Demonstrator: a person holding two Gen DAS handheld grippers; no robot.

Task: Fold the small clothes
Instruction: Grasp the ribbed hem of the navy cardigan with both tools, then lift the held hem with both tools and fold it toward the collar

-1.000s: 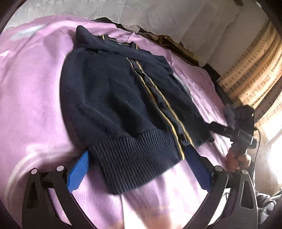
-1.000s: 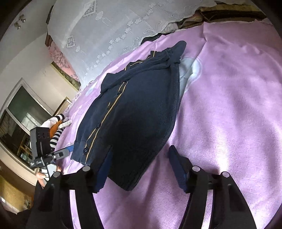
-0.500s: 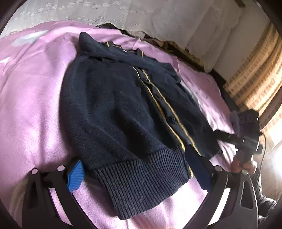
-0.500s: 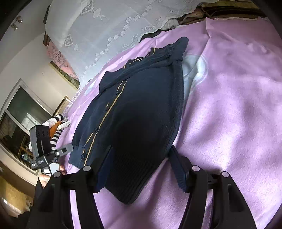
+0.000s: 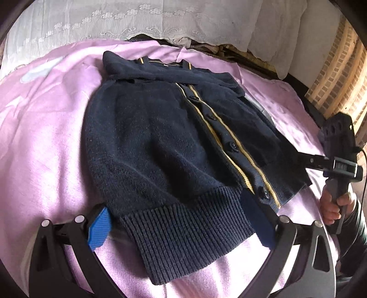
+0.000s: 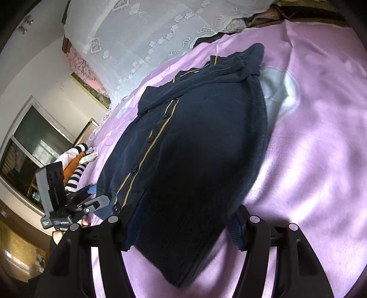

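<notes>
A navy knitted cardigan (image 5: 160,142) with a yellow-trimmed button placket lies flat on a pink bedspread (image 5: 41,137), collar far, ribbed hem near; a sleeve is folded across its chest. My left gripper (image 5: 179,220) is open, its blue fingers either side of the ribbed hem corner. My right gripper (image 6: 183,227) is open, straddling the other hem corner of the cardigan (image 6: 195,149). Each gripper shows in the other's view: the right gripper at the right edge (image 5: 307,160), the left gripper at the left (image 6: 94,197).
White lace pillows (image 5: 137,20) lie along the head of the bed. Striped and orange clothes (image 6: 75,162) lie at the bed's left side near a window. A brick wall (image 5: 339,68) stands to the right.
Both grippers have moved forward over the hem, so the ribbed edge now lies between their open fingers. The cardigan itself has not shifted.
</notes>
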